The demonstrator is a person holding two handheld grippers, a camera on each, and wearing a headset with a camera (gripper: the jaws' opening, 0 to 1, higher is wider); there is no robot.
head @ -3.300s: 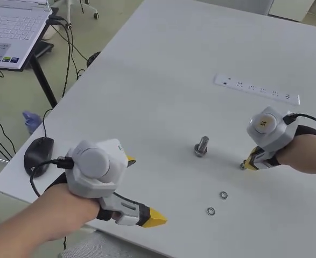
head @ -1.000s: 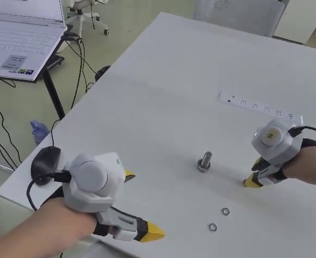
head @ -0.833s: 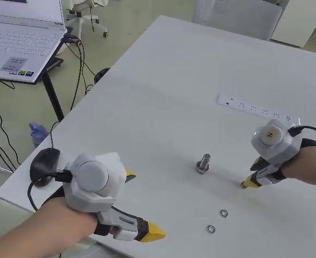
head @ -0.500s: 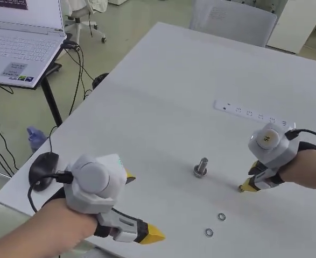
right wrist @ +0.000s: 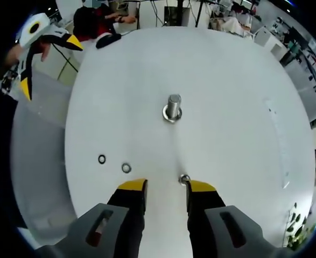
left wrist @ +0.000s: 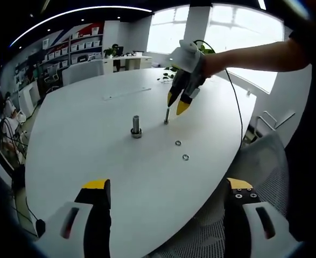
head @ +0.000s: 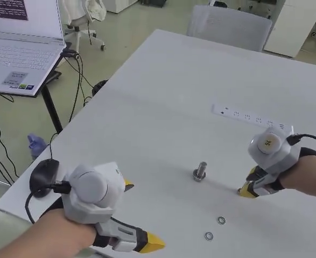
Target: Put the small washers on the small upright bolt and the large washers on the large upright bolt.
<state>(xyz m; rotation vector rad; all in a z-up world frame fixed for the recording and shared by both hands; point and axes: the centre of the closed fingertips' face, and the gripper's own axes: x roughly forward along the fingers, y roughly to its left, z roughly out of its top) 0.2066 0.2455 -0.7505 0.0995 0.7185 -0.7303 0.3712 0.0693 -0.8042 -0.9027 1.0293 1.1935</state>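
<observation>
- Nothing on the table [head: 163,91] has moved since the earlier frames. The right gripper [right wrist: 167,186] stays low at the small bolt [right wrist: 184,178]; only the head camera has shifted.
- Right gripper: jaws set to a narrow gap, nothing seen held between them.
- Small bolt: upright, just ahead of the right gripper's tips and hard by the inner edge of its right-hand jaw. Whether it touches the jaw, I cannot tell.
- Large bolt [right wrist: 173,107]: upright, straight ahead along the same jaws, well beyond the small bolt.
- First washer [right wrist: 126,168]: flat on the table, just off the tip of the right gripper's left-hand jaw.
- Second washer [right wrist: 102,159]: flat, a little further out to that same side, near the first but apart from it.
- Left gripper [left wrist: 167,185]: jaws wide, empty, at the table's near edge.
- From the left gripper, both washers lie well ahead and are the nearest things. Both bolts stand further on, with the right gripper's tips at the small bolt.
</observation>
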